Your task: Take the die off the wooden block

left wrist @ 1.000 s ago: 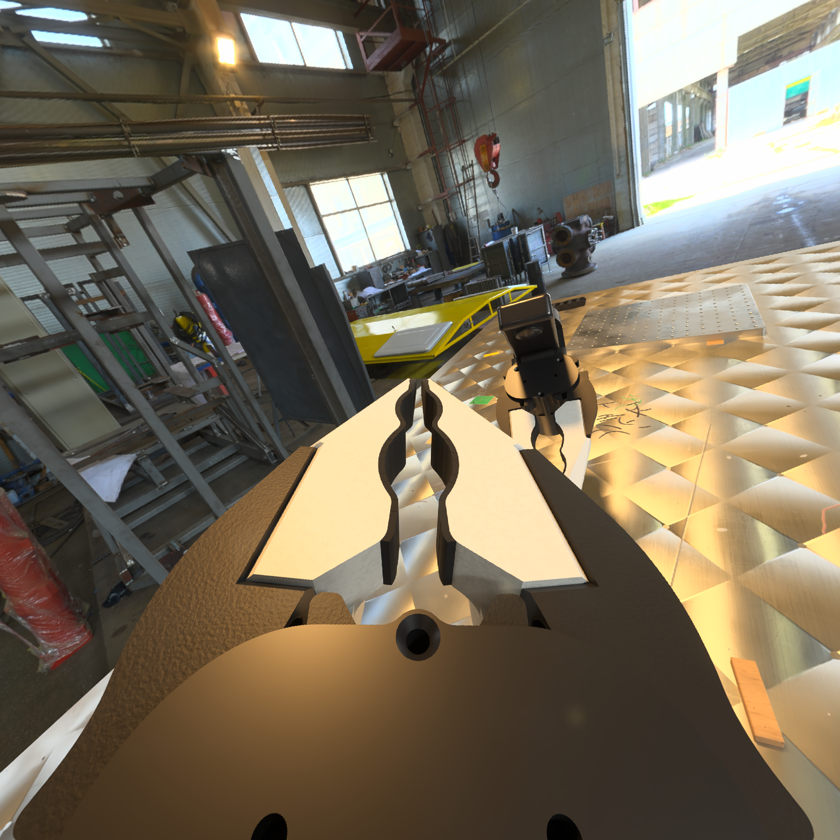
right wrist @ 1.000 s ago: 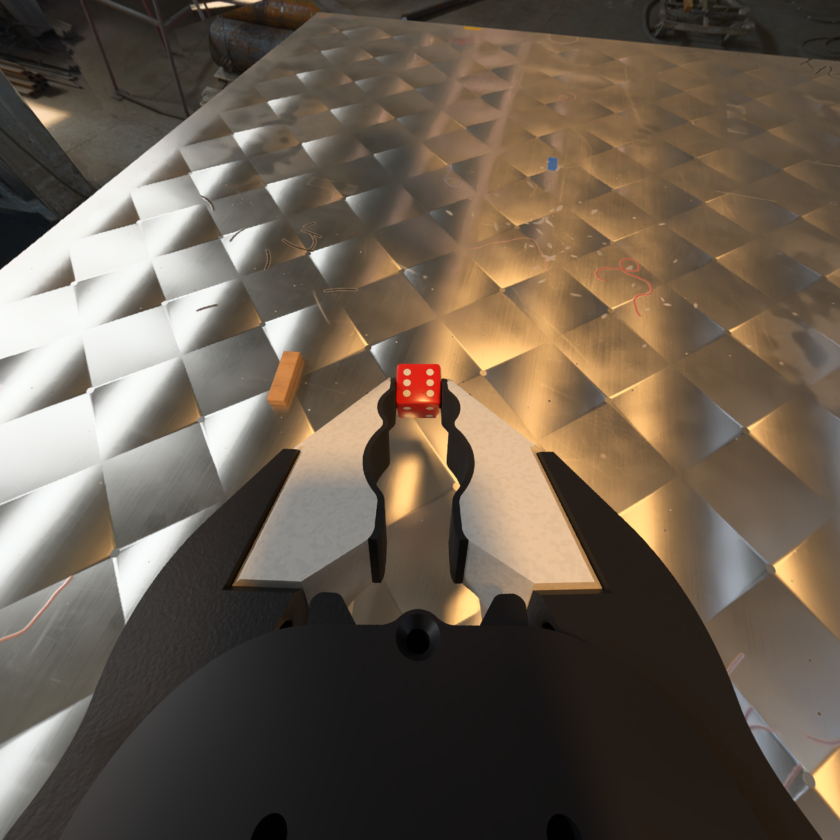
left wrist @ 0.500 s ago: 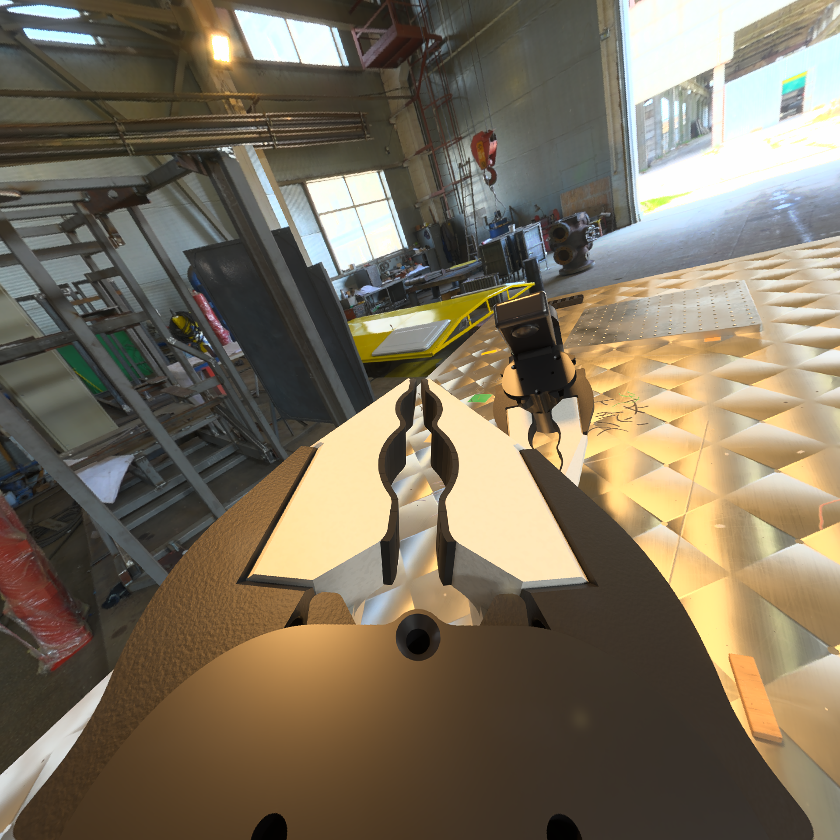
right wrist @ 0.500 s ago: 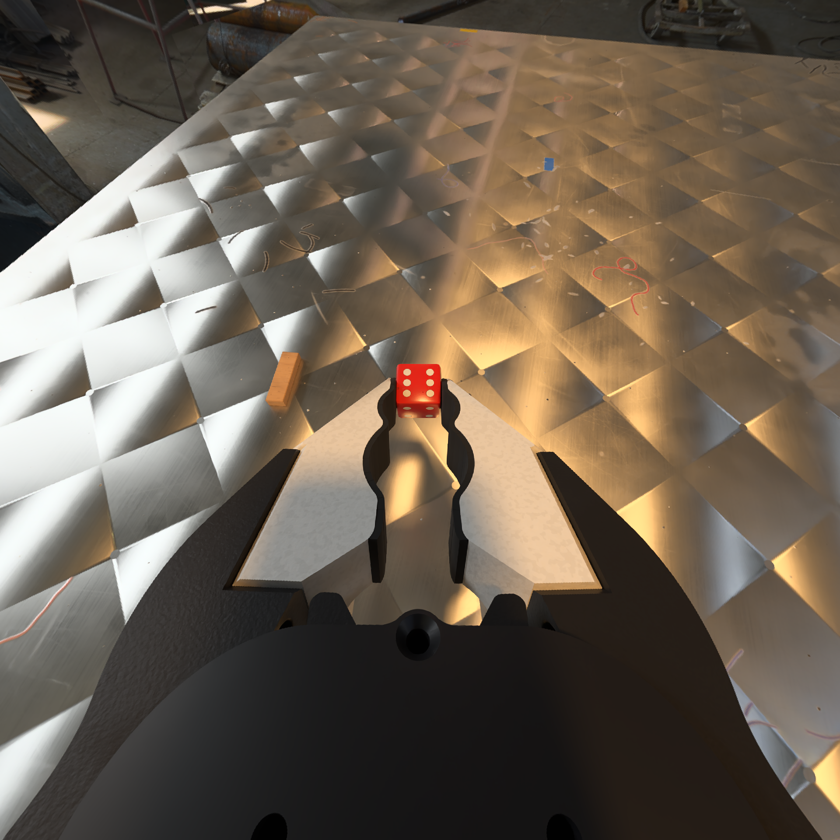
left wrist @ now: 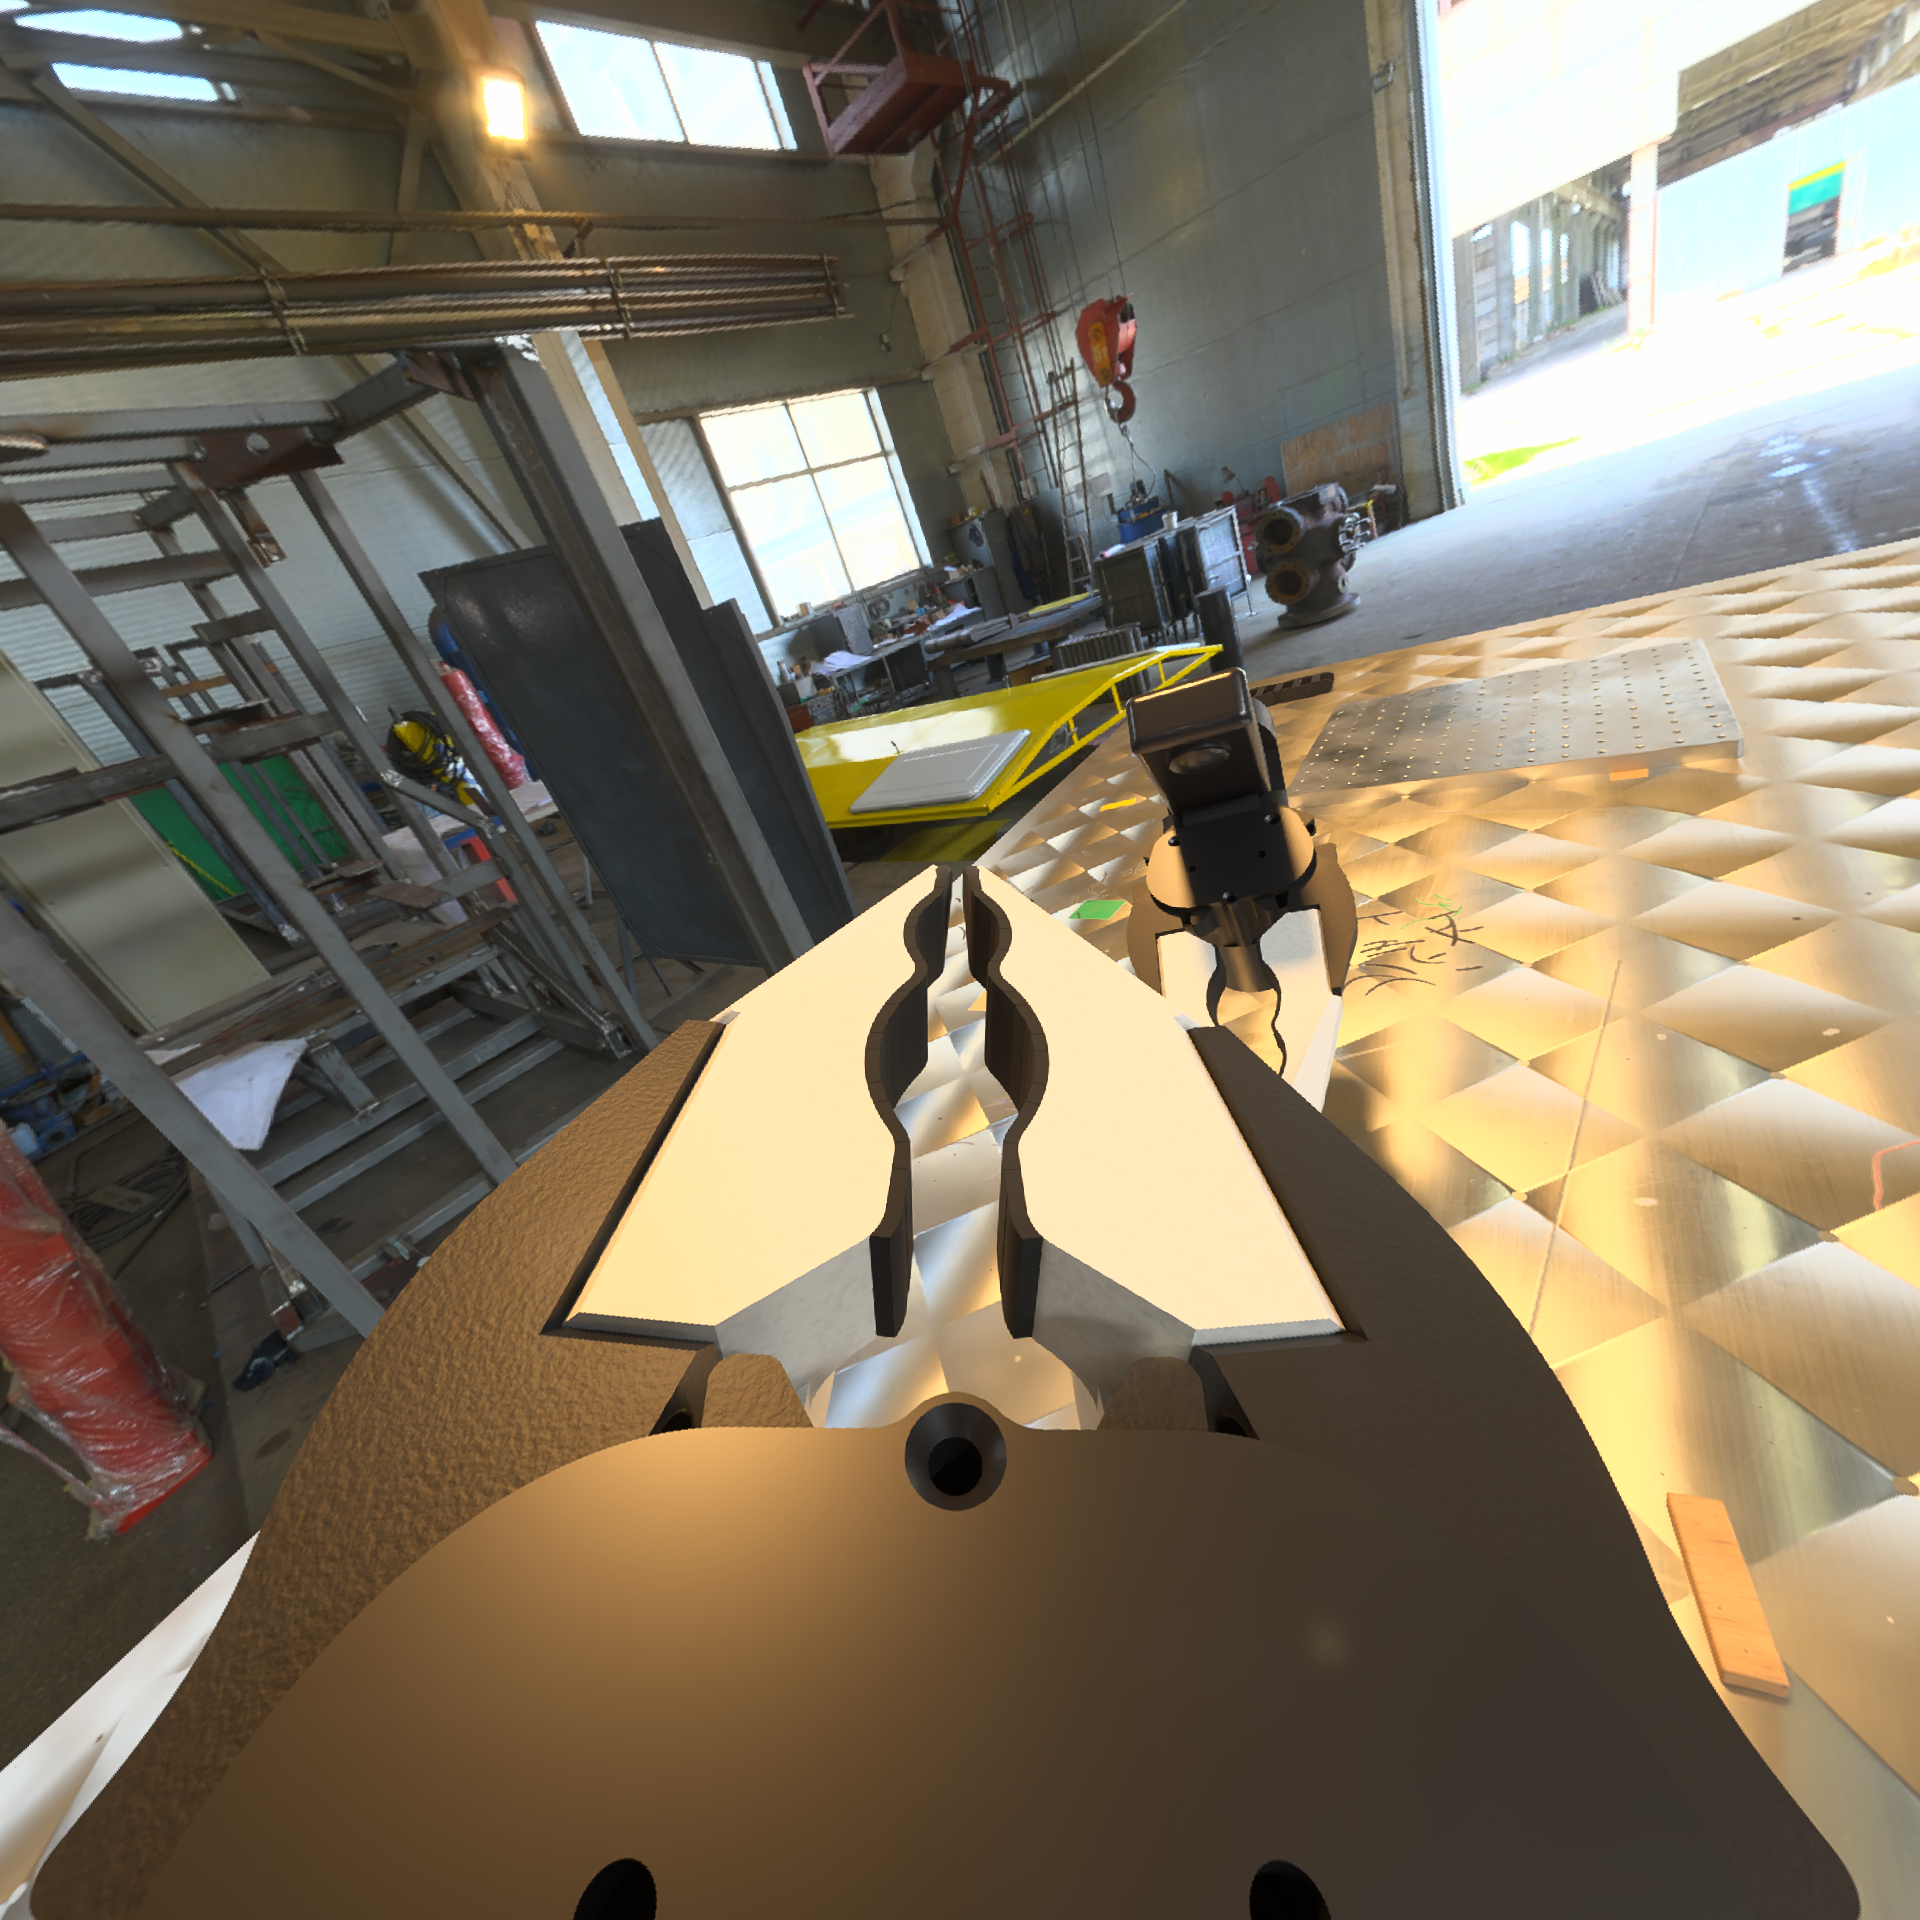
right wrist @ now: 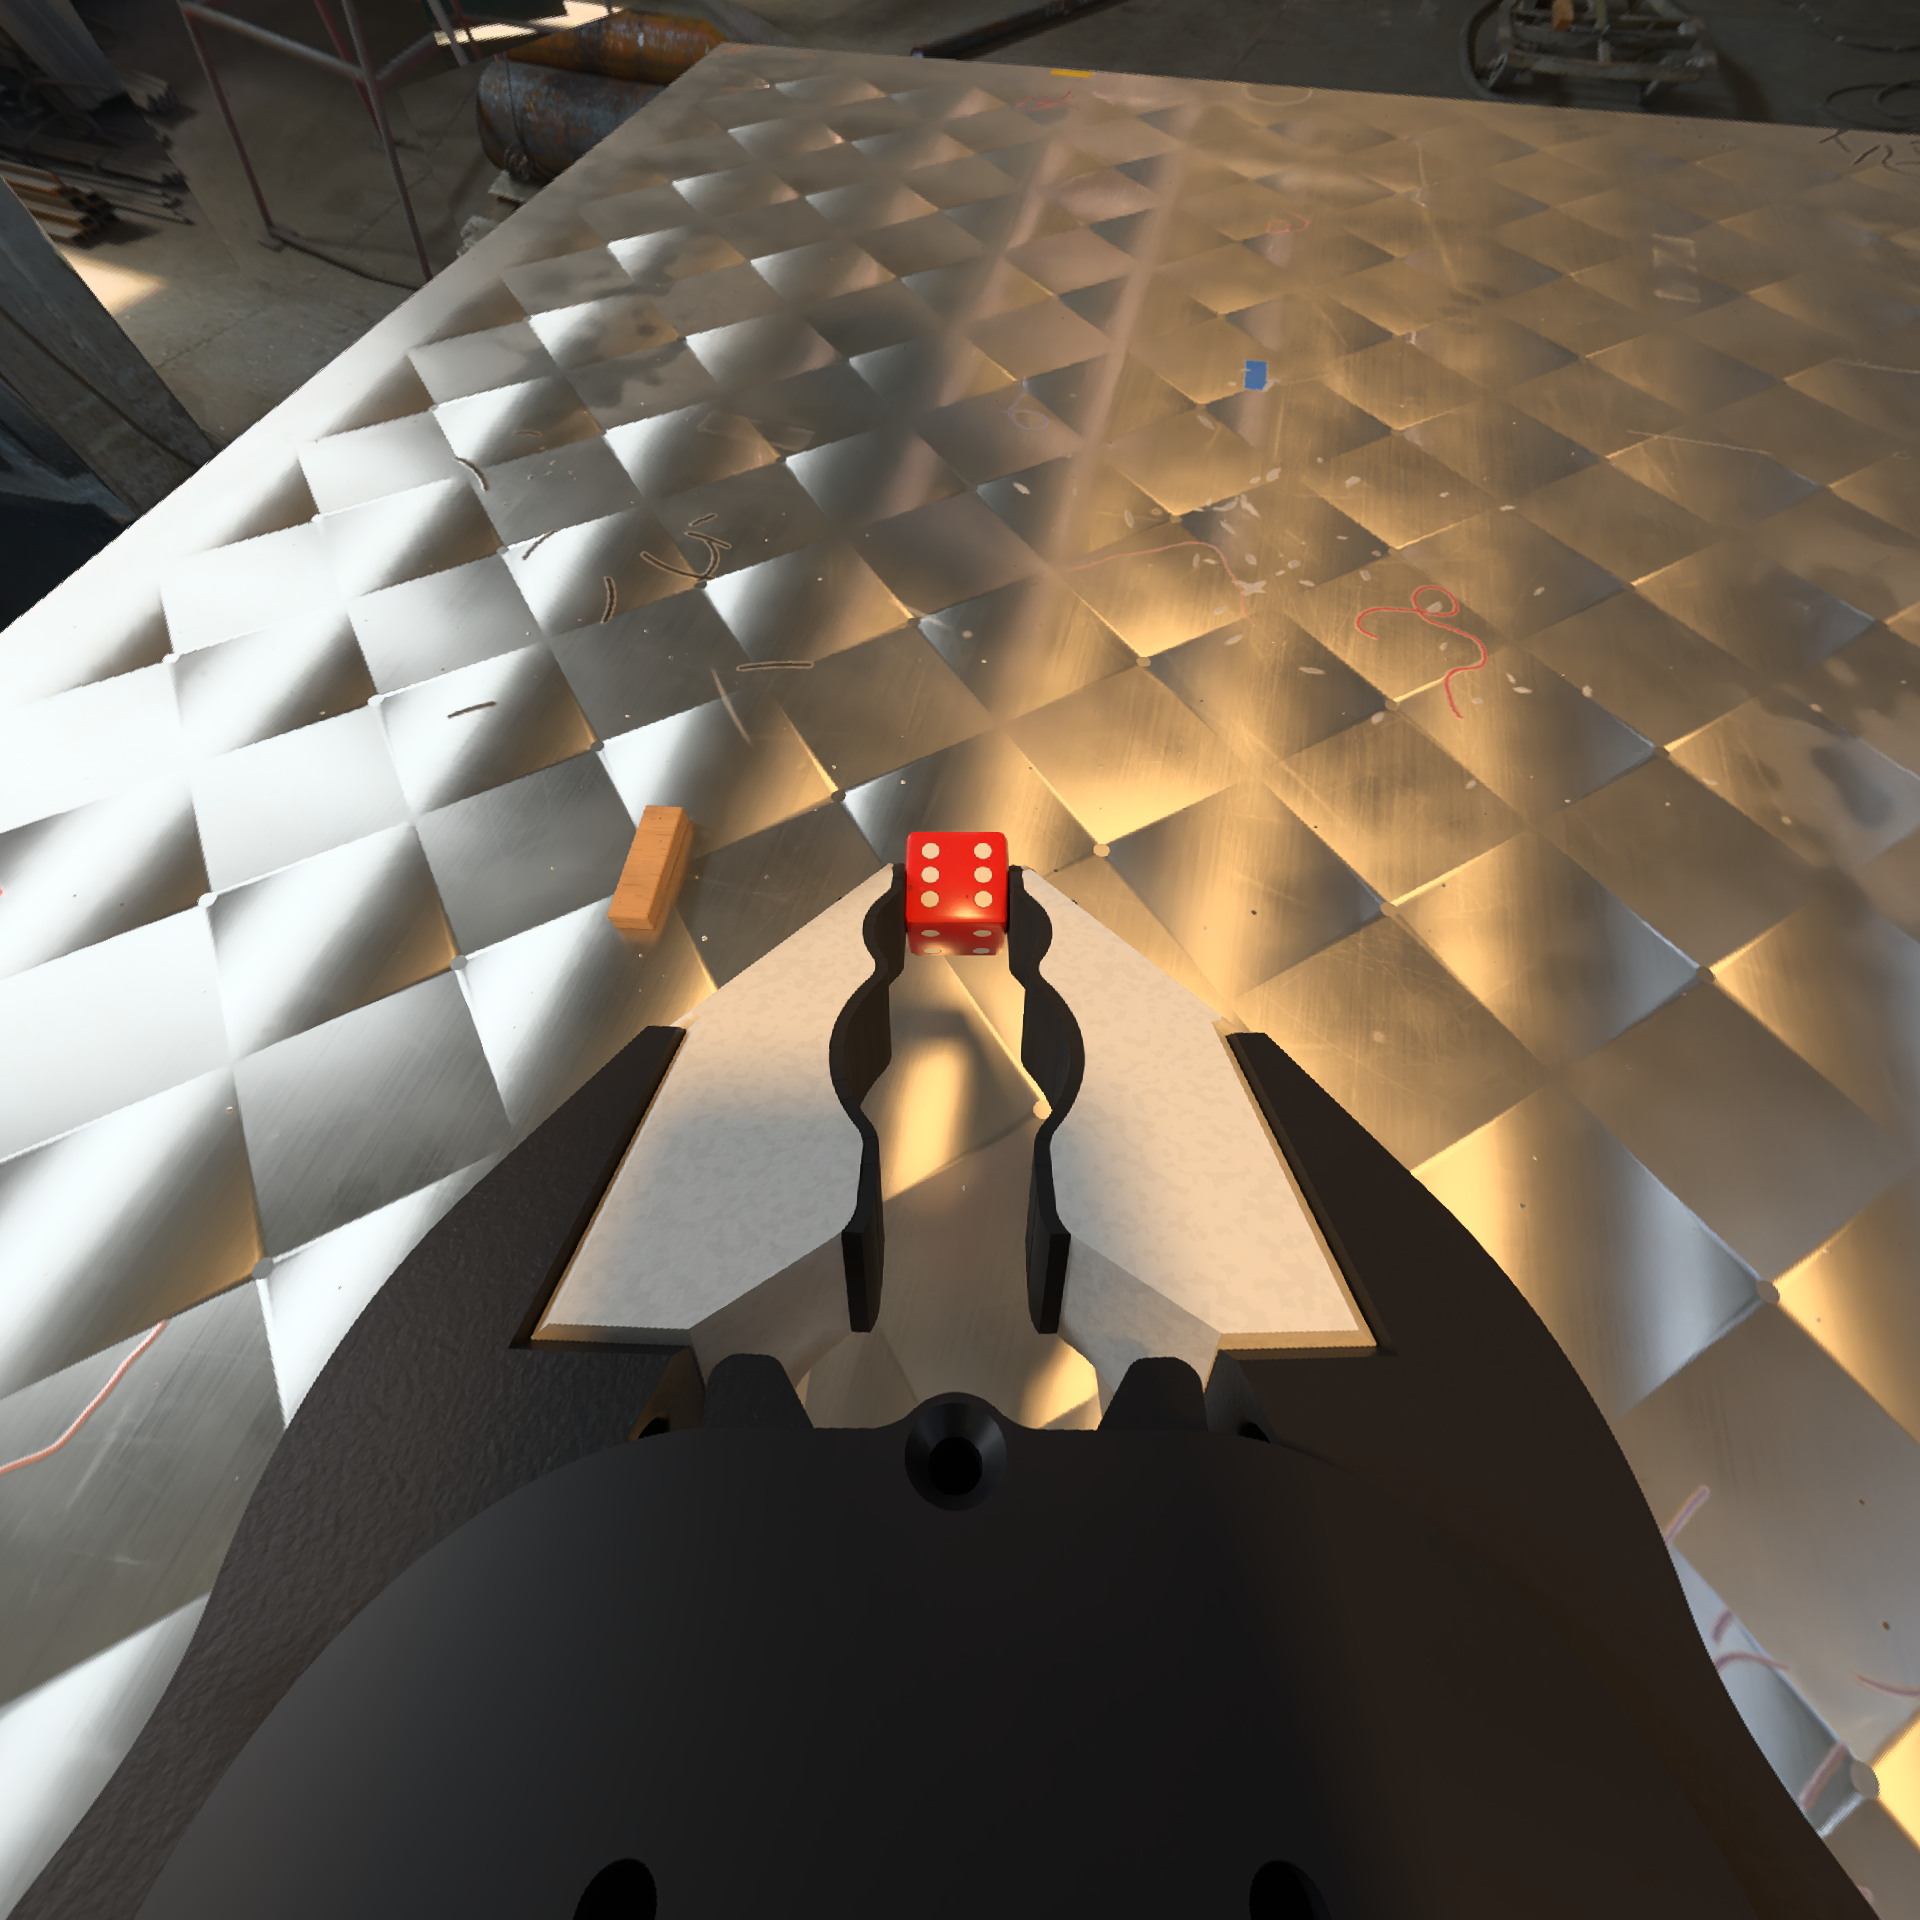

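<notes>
Orange wooden block [right wrist: 650, 868] lies flat on the steel bench [right wrist: 312, 748], off to my left. Beside it, my right tool [right wrist: 956, 883] is clamped on the red die [right wrist: 956, 878], clear of the block. My left tool [left wrist: 956, 883] is nearly closed, empty.
</notes>
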